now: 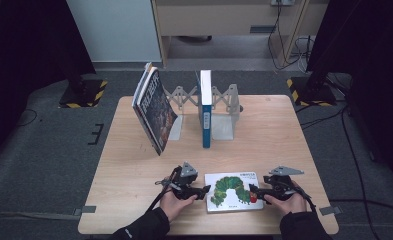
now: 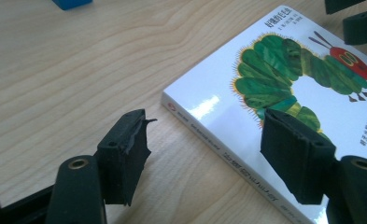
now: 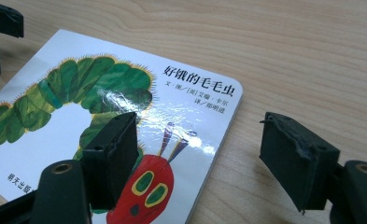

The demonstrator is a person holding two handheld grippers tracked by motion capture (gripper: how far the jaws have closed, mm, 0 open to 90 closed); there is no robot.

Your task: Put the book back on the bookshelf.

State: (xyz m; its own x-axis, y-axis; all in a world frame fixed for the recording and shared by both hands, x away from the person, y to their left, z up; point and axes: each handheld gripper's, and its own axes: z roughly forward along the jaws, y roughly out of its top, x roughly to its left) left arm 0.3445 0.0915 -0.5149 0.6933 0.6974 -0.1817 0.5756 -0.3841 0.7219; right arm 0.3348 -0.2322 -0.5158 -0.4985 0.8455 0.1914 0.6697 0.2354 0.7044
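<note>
Your left tool (image 1: pixel 204 191) sits low at the near edge of the table (image 1: pixel 264 130), its jaws standing apart and straddling the left edge of the caterpillar picture book (image 1: pixel 232 190); in the left gripper view one pad (image 2: pixel 125 156) hovers over bare wood just beside the spine while the other is above the glossy cover, and neither presses on the book. Your right tool (image 1: pixel 254 193) is at the book's opposite edge, also with its jaws apart: in the right gripper view one pad (image 3: pixel 110 156) lies over the caterpillar's red head and the other over the wood beyond the rounded corner, with the cover's edge between them and no grip on it. That book lies flat, cover up, between your two hands at the front middle of the table. Farther back, a blue book (image 1: pixel 205 107) stands upright in a grey expanding rack (image 1: pixel 223 107), and a dark-covered book (image 1: pixel 154 110) leans tilted against the rack's left side, well apart from the book you are working on.
</note>
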